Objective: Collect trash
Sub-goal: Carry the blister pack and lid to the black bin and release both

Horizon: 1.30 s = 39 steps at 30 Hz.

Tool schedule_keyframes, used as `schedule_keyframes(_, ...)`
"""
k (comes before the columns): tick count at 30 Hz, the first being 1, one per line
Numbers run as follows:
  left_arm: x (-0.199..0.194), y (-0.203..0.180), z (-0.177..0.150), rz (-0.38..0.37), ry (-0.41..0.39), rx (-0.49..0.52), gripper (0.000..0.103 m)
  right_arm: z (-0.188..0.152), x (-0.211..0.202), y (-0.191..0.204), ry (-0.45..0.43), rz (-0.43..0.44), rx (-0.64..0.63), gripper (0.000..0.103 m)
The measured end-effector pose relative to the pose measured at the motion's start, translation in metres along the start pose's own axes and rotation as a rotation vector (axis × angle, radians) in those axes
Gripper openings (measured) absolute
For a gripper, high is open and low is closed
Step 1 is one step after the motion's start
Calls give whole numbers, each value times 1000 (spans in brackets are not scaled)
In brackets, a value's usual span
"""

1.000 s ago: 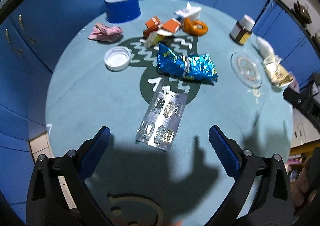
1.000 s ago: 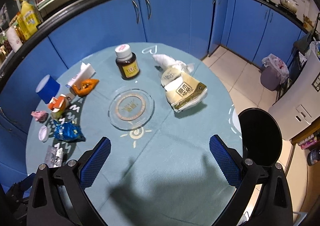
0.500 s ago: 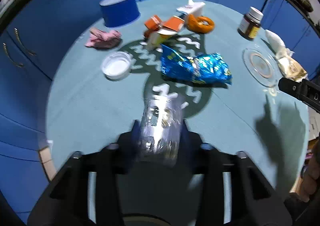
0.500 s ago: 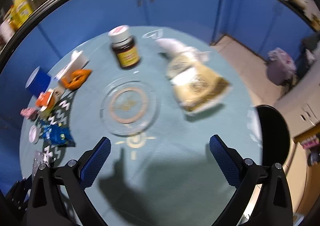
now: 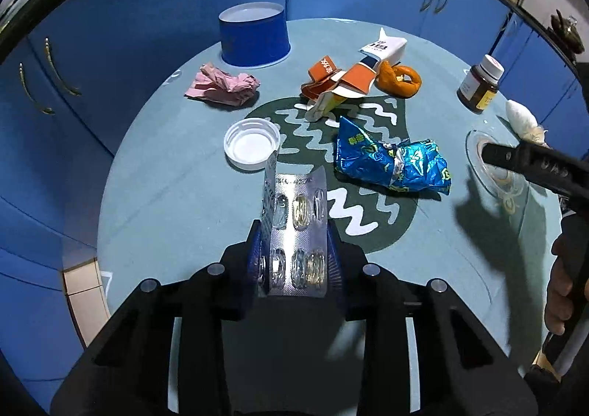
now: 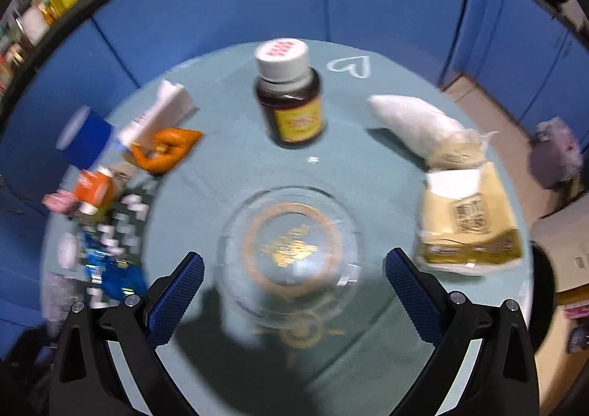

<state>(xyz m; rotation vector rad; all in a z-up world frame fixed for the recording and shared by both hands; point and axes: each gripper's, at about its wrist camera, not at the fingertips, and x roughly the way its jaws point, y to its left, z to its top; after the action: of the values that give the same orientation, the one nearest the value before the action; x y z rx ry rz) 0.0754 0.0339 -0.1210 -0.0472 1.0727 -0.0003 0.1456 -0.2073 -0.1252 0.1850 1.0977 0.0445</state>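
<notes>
Silver and shiny, the pill sheet (image 5: 294,232) is bent into a curve, pinched between the blue ridged pads of the left gripper (image 5: 296,261). A second ago it lay flat on the round teal table (image 5: 165,195) and the jaws were wide apart; they have just been closing on it. Crinkly blue wrapper (image 5: 390,162) lies beyond. The right gripper (image 6: 294,278) gapes wide over a clear glass plate (image 6: 291,250), closer than before.

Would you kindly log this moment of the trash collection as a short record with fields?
surface: round teal table
left tool: shut on blister pack, jaws just closed
right tool: open, above glass dish, holding nothing
loose trash: blue wrapper, pink paper, white lid, orange carton
upright: brown bottle
</notes>
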Motion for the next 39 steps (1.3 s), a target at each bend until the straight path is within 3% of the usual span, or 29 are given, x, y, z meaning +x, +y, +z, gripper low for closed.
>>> schedule_keyframes(5,-2,-2,0,-7,-18,5,34,4,14,7,22,-44,-32,97)
schedule_keyframes(10,-5,-2,-2,-2,-19,4,34,3,26,28,-3,-153,-129,96)
schedule_keyframes(13,-4,-1,-1,4,-24,0,34,0,25,30,-15,-136,-142,95)
schedule_keyframes(14,-3,-1,0,4,-26,-1,34,-1,23,31,-26,-127,-144,86)
schedule_keyframes(30,-28,-15,4,11,-107,35,34,-16,-44,15,-145,-124,-146,85)
schedule_keyframes(39,-39,-65,15,-8,-156,117,34,-28,-82,-34,-190,-148,-66,85)
